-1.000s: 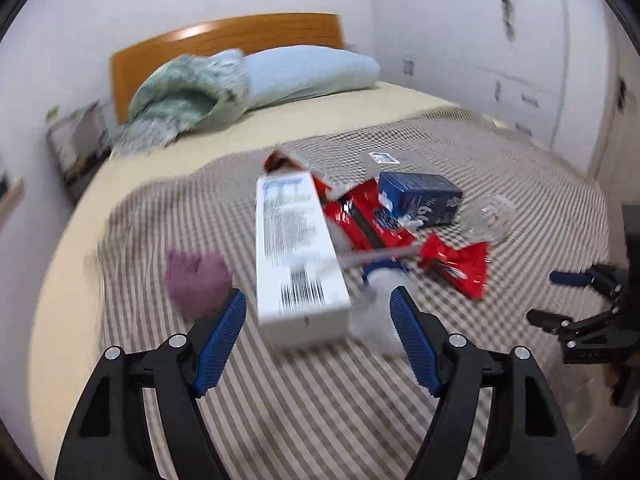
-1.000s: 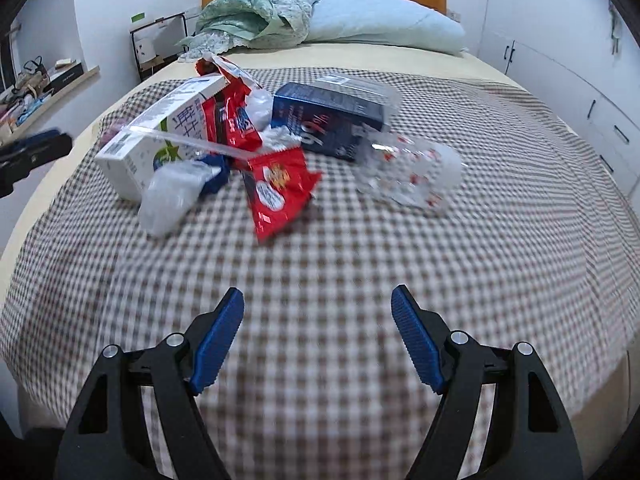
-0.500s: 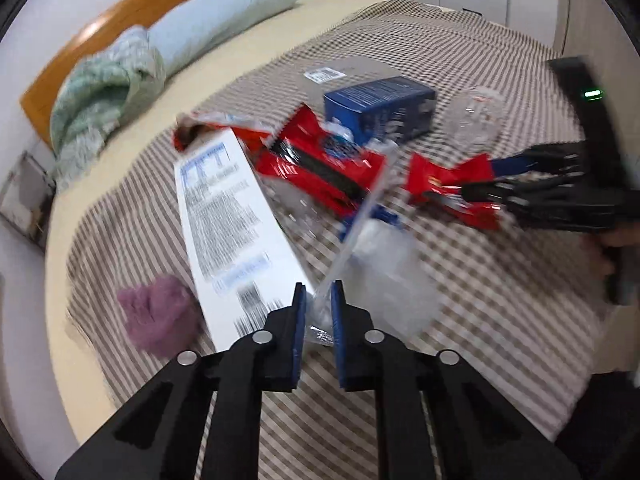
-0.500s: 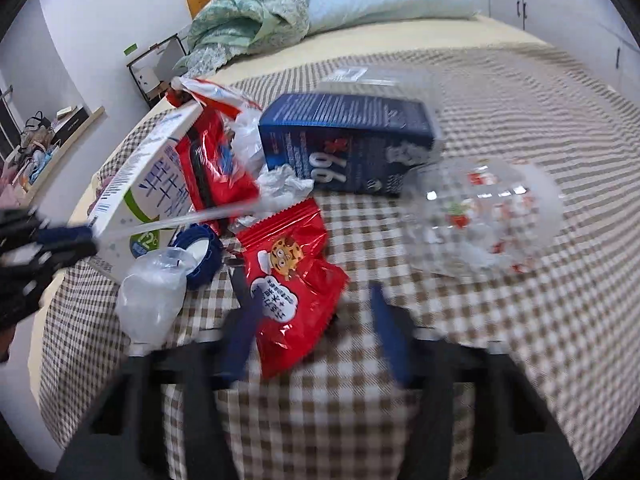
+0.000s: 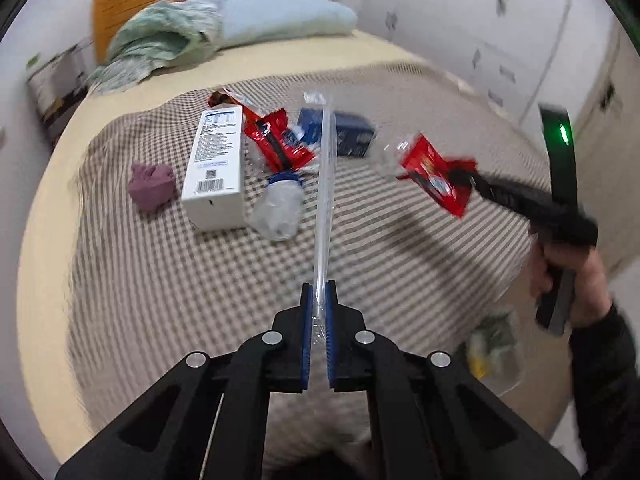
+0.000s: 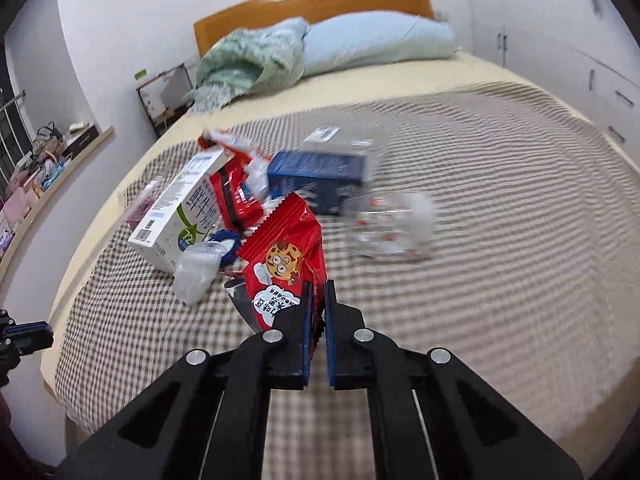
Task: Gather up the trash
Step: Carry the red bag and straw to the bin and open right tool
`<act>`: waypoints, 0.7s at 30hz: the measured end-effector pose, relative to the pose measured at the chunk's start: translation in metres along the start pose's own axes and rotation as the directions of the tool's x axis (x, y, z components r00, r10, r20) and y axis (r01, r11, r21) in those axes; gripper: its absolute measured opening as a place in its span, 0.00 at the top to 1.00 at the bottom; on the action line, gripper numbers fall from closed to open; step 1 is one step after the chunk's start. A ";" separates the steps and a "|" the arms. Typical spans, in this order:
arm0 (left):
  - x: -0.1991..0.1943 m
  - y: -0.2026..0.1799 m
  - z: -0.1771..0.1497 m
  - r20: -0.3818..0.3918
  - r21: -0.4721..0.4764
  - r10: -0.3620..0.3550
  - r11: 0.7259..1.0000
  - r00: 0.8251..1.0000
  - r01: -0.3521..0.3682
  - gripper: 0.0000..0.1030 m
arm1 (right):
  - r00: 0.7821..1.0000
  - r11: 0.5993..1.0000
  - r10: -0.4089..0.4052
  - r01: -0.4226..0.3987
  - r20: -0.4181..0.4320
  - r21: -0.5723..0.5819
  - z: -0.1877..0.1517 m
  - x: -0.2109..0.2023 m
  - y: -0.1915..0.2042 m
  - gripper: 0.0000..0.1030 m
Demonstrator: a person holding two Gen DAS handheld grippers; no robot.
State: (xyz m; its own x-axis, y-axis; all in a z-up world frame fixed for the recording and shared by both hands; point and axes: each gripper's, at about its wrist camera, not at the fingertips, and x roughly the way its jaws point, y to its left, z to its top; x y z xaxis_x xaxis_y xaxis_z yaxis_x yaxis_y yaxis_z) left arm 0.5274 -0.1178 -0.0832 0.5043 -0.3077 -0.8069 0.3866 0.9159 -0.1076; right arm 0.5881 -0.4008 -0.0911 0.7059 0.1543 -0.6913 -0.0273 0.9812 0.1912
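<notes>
My left gripper (image 5: 319, 304) is closing the last bit onto a long clear plastic strip (image 5: 325, 168), its pads pressing the lower end; the strip stands up over the bed. My right gripper (image 6: 316, 300) is closing on a corner of the red cookie packet (image 6: 286, 264), which hangs lifted off the checked blanket (image 6: 500, 240). The left wrist view shows that packet (image 5: 436, 176) in the air at the right. On the blanket lie a white milk carton (image 5: 216, 164), a red wrapper (image 5: 280, 144), a blue box (image 5: 352, 136) and a crumpled clear cup with a blue lid (image 5: 280, 208).
A clear printed cup (image 6: 388, 224) lies right of the blue box. A purple cloth (image 5: 152, 182) sits left of the carton. Pillow (image 6: 380, 40) and green quilt (image 6: 252, 60) lie at the headboard. A plastic bag (image 5: 496, 348) sits on the floor by the bed's near edge.
Both grippers went from wide open to shut. The left one took the clear strip and lifted it back; the right one took the red cookie packet and raised it off the blanket.
</notes>
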 end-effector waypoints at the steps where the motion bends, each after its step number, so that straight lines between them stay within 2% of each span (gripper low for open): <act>1: -0.005 -0.007 -0.004 0.018 -0.028 0.017 0.999 1.000 -0.017 0.97 | 1.000 1.000 -0.013 0.013 0.009 0.012 -0.006 -0.014 -0.012 0.94; 5: -0.012 -0.043 -0.027 0.036 -0.127 -0.022 0.992 0.999 0.027 0.97 | 0.998 0.996 -0.061 0.060 0.022 0.071 -0.031 -0.057 -0.058 0.94; 9: -0.007 -0.097 -0.040 0.041 -0.147 -0.056 0.987 0.998 0.062 0.97 | 0.992 0.987 -0.123 0.120 0.024 0.106 -0.064 -0.097 -0.104 0.94; 13: 0.000 -0.162 -0.051 0.026 -0.163 -0.135 0.977 0.990 0.138 0.97 | 0.981 0.971 -0.193 0.190 0.011 0.148 -0.107 -0.135 -0.155 0.94; 16: 0.015 -0.214 -0.065 -0.021 -0.159 -0.212 0.965 0.977 0.206 0.97 | 0.972 0.952 -0.232 0.235 -0.039 0.194 -0.146 -0.152 -0.196 0.94; 19: 0.041 -0.262 -0.085 -0.122 -0.163 -0.288 0.950 0.950 0.267 0.97 | 0.950 0.926 -0.283 0.306 -0.132 0.222 -0.196 -0.153 -0.233 0.94; 21: 0.061 -0.289 -0.101 -0.196 -0.164 -0.323 0.942 0.926 0.293 0.97 | 0.935 0.910 -0.283 0.332 -0.211 0.250 -0.236 -0.149 -0.257 0.94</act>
State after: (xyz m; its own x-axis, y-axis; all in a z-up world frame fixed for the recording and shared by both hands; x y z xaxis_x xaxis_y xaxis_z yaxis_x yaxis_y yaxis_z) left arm 0.3681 -0.3756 -0.1600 0.1911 -0.5299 -0.8262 0.3853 0.8147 -0.4334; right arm 0.3233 -0.6491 -0.2016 0.5185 -0.1089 -0.8481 0.3863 0.9147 0.1187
